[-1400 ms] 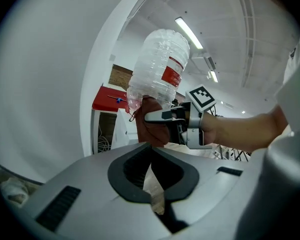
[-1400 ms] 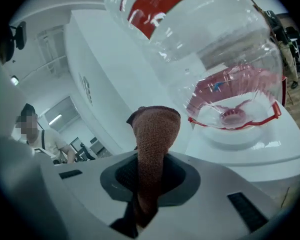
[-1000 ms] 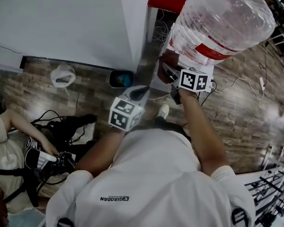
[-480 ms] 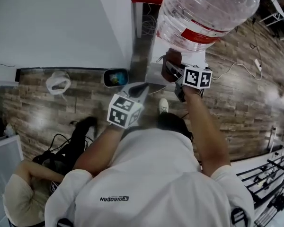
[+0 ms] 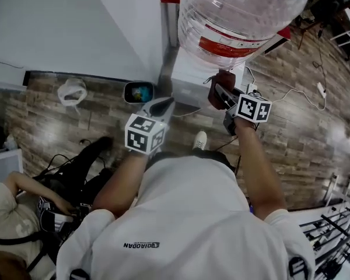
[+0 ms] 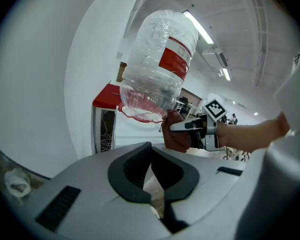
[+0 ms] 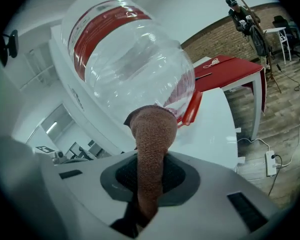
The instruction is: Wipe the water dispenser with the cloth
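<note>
Cloth (image 7: 152,149), brown, clamped in right gripper (image 5: 220,92) jaws | arm outstretched to water dispenser (image 5: 189,77) top, by inverted clear bottle (image 5: 239,13) | left gripper (image 5: 163,105) jaws together, empty

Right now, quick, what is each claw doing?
Left claw: shut, holding nothing.
Right claw: shut on the brown cloth.
</note>
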Demonstrator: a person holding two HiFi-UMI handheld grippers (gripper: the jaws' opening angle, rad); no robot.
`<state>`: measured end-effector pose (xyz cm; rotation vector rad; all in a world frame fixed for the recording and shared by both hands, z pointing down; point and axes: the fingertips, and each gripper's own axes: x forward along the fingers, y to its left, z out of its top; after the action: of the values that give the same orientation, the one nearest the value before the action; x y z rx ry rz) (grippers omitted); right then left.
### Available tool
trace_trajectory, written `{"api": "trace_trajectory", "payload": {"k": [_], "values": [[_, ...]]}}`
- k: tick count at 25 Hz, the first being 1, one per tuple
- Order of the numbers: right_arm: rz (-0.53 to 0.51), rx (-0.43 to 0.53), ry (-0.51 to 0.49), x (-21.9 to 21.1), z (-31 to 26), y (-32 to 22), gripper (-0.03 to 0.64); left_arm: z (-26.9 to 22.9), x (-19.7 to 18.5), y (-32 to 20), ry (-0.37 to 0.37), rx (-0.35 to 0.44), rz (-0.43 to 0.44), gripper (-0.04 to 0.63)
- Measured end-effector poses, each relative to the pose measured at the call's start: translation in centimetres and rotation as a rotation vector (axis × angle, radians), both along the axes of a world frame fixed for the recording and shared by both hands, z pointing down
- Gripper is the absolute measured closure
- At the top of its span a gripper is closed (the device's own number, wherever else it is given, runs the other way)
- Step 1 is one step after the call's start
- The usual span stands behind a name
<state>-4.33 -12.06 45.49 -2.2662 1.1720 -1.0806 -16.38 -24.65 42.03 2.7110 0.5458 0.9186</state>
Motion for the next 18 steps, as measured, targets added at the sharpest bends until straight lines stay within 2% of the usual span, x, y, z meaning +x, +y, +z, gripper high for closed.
{"api": "trace_trajectory", "payload": {"k": [10,18], "values": [[-0.027,0.017,-0.019,1.0,1.3,5.7,0.558,0.7,0.2,3.7,-0.023,0.034,-0.082,0.606],[-0.034,0.036,0.014,2.3,1.4,7.9,0.558,1.3,-0.1,5.7,-0.034,0.051,-0.109,0.606]]}}
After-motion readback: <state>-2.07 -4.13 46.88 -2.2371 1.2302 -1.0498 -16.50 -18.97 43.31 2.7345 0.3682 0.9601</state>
